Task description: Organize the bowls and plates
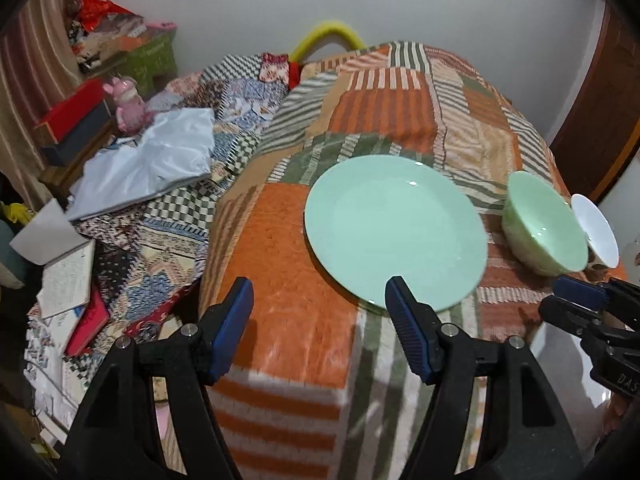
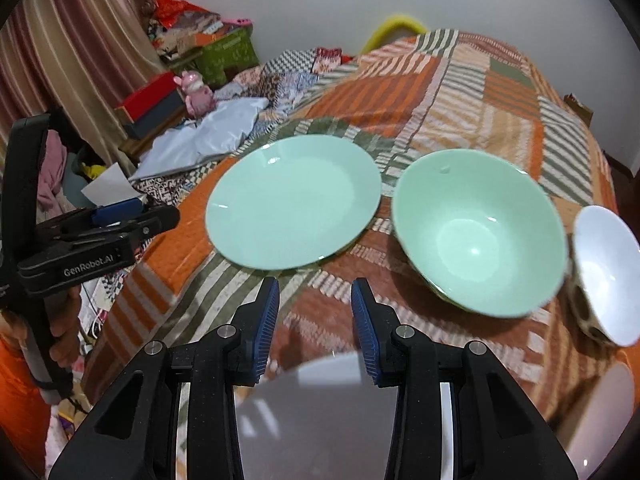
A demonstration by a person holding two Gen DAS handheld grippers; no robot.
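A patchwork blanket (image 2: 460, 92) covers the bed. On it, a green plate (image 2: 292, 204) lies flat and empty. Just right of the plate, an empty green bowl (image 2: 480, 232), then a smaller white bowl (image 2: 604, 272), likely awaiting stacking. Nearer than the plate, left gripper (image 1: 320, 328) hovers, jaws apart, empty. Right gripper (image 2: 316, 328) has jaws slightly apart, empty.

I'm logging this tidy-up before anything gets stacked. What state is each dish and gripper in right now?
Green plate: flat on the patchwork cloth, empty.
Green bowl: upright, empty, beside the plate.
White bowl: tilted, empty, right of the green bowl.
Left gripper: open, holding nothing.
Right gripper: open, nothing between its pads.
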